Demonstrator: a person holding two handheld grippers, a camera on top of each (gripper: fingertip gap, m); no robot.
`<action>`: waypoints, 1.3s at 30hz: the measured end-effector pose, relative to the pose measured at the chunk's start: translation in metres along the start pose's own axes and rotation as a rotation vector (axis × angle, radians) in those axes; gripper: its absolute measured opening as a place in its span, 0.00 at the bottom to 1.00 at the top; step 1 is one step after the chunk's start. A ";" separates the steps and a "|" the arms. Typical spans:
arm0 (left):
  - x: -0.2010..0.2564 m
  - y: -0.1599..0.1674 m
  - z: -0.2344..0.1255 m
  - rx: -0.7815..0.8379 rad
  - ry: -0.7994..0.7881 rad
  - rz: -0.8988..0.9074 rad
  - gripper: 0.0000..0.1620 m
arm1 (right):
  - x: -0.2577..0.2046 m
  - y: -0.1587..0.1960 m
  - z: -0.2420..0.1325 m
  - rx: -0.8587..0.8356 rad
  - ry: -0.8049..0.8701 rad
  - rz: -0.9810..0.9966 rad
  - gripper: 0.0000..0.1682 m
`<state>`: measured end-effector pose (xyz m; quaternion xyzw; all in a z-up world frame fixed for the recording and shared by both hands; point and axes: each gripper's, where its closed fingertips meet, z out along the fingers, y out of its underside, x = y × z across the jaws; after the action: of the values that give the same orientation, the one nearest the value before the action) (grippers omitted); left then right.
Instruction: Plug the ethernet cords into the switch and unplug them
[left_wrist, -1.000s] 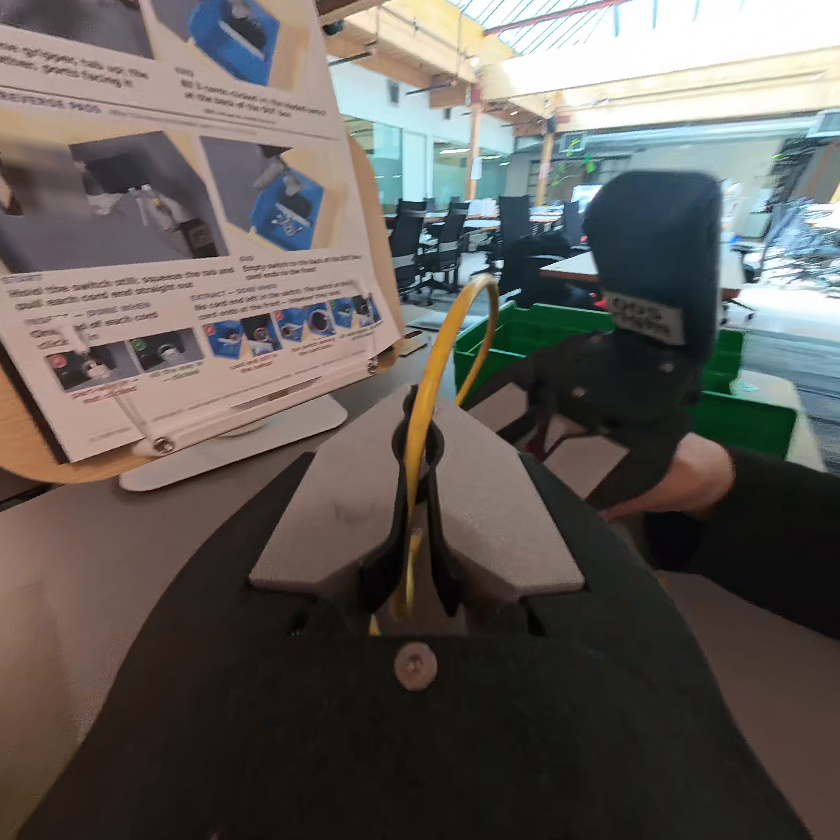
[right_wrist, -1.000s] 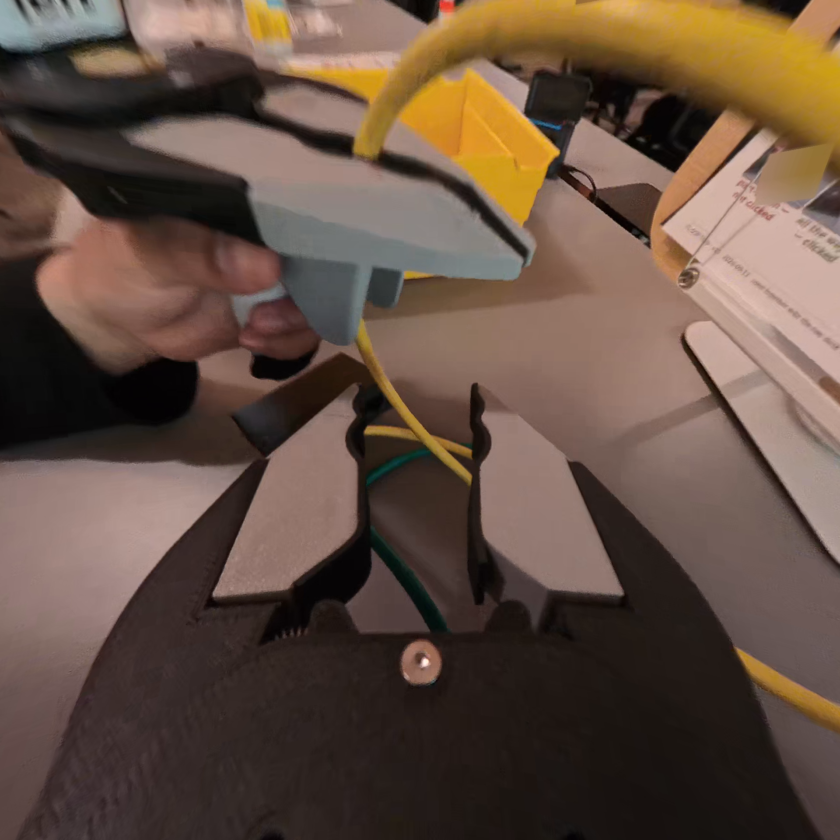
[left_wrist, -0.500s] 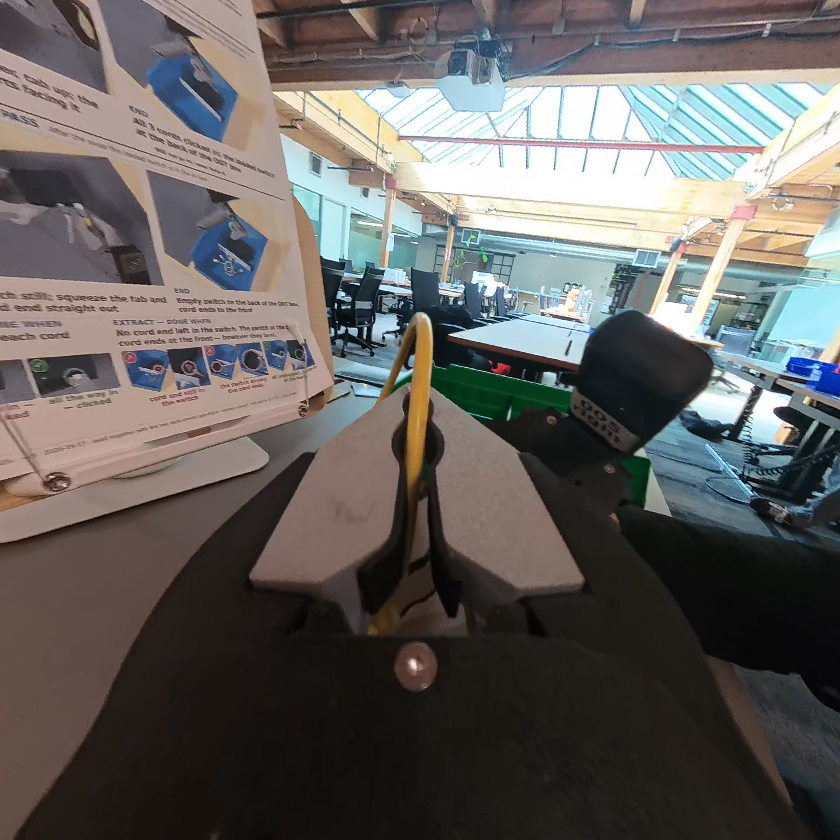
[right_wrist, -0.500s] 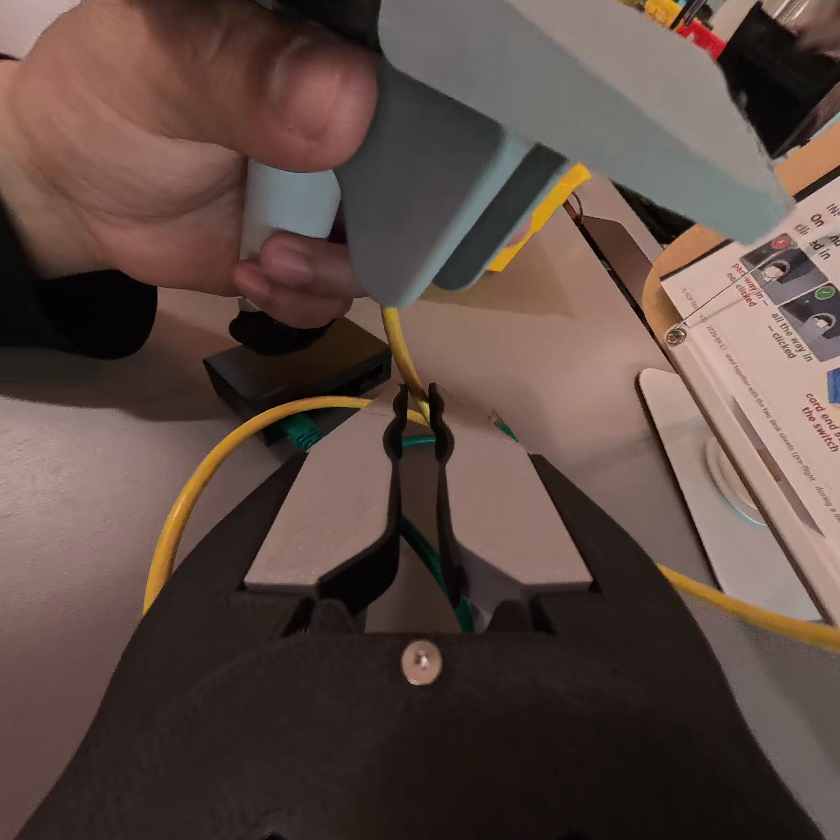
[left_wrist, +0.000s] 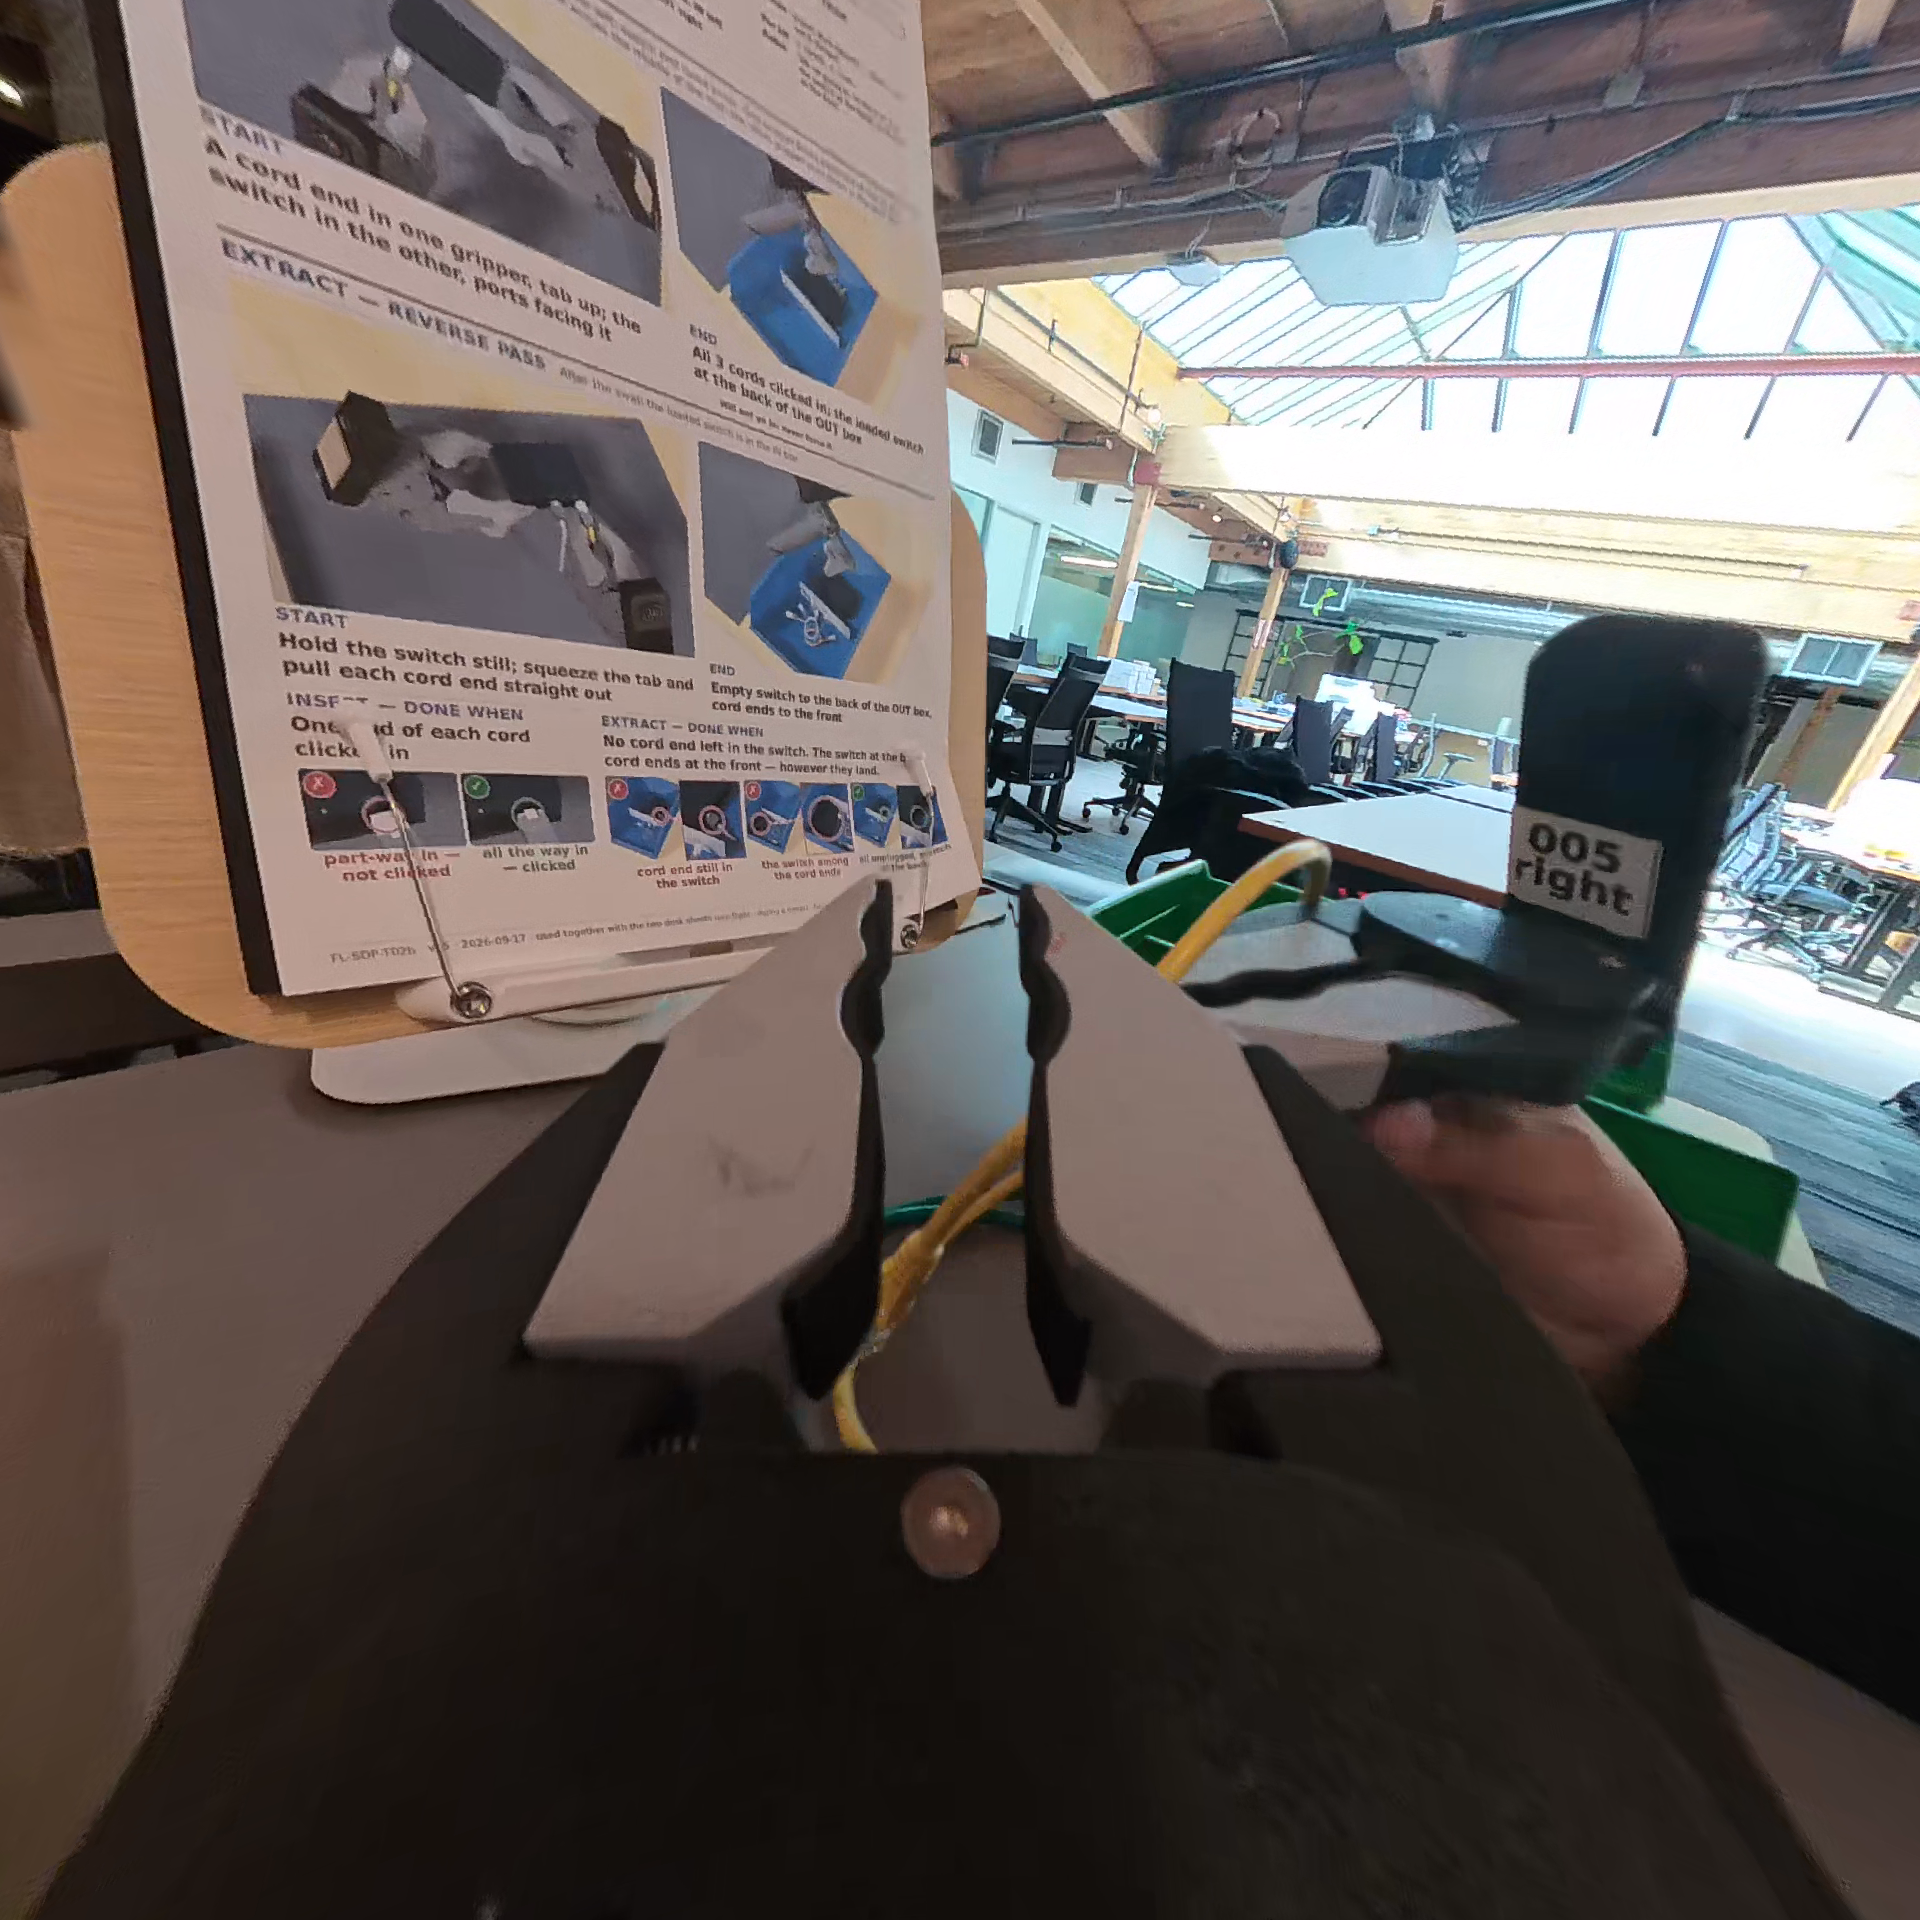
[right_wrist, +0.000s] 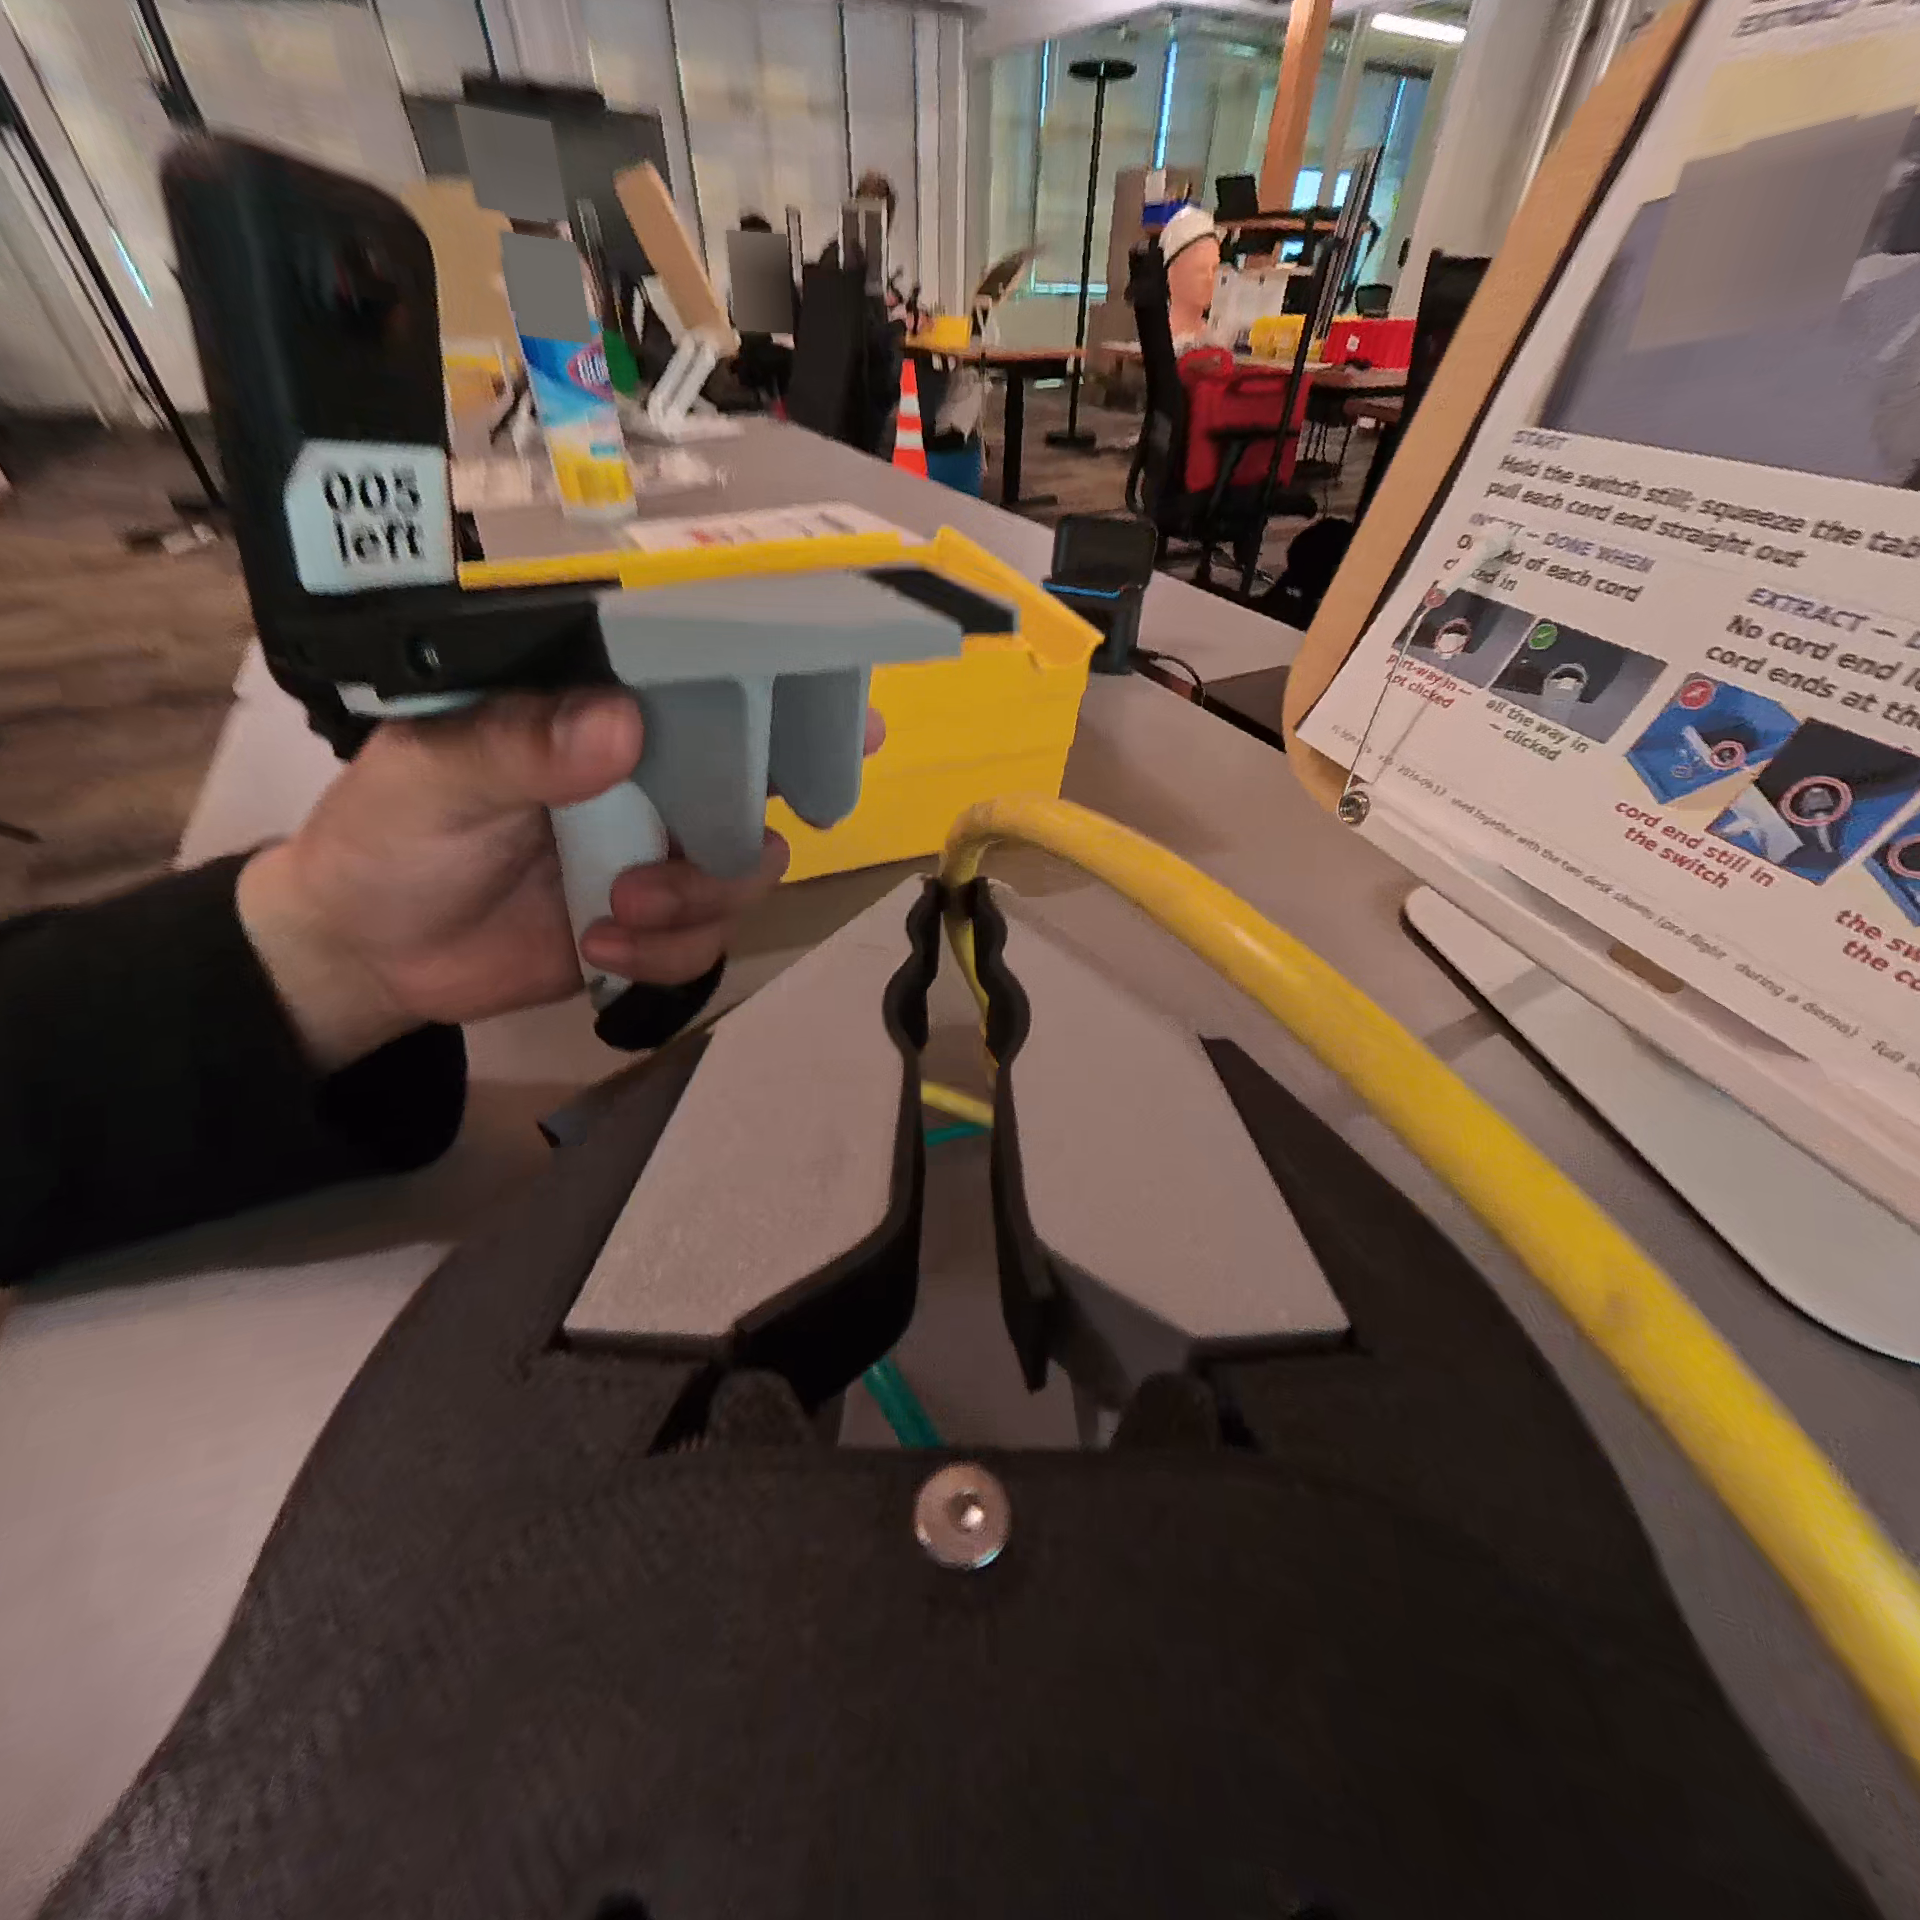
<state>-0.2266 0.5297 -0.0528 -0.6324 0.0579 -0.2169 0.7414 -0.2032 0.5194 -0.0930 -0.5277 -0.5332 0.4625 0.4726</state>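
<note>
In the right wrist view my right gripper (right_wrist: 954, 894) is shut on a yellow ethernet cord (right_wrist: 1455, 1122) at its fingertips. The cord arcs up from the tips and runs off to the lower right. My left gripper (left_wrist: 951, 904) is open and empty. Below its gap lie a yellow cord end with its plug (left_wrist: 909, 1262) and a green cord (left_wrist: 935, 1210) on the grey table. The green cord (right_wrist: 899, 1403) also shows under my right fingers. The left gripper (right_wrist: 977, 615) hovers left of the right one; the right gripper (left_wrist: 1216, 992) shows in the left view. The switch is hidden.
An instruction sheet on a wooden stand (left_wrist: 582, 623) stands at the table's back, close on the right in the right wrist view (right_wrist: 1662, 675). A yellow bin (right_wrist: 966, 727) sits behind the left gripper. A green bin (left_wrist: 1683, 1174) sits behind the right hand. The grippers' ends are close to 5 cm from one another.
My left gripper has opened and let go of the yellow cord. My right gripper has shut on the yellow cord and lifted away from the table; the switch has dropped out of view.
</note>
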 end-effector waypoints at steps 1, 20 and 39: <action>0.000 0.003 0.001 -0.012 0.002 -0.001 0.14 | 0.002 -0.003 -0.003 0.022 -0.004 0.031 0.01; 0.005 0.078 0.021 -0.374 -0.170 0.765 0.27 | 0.017 -0.048 -0.039 0.322 -0.114 0.351 0.01; 0.055 0.073 0.018 -0.342 0.174 0.425 0.09 | 0.007 -0.022 -0.018 0.117 -0.067 0.213 0.18</action>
<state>-0.1527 0.5324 -0.1092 -0.7010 0.2884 -0.0975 0.6449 -0.1879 0.5258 -0.0688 -0.5372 -0.4616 0.5577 0.4327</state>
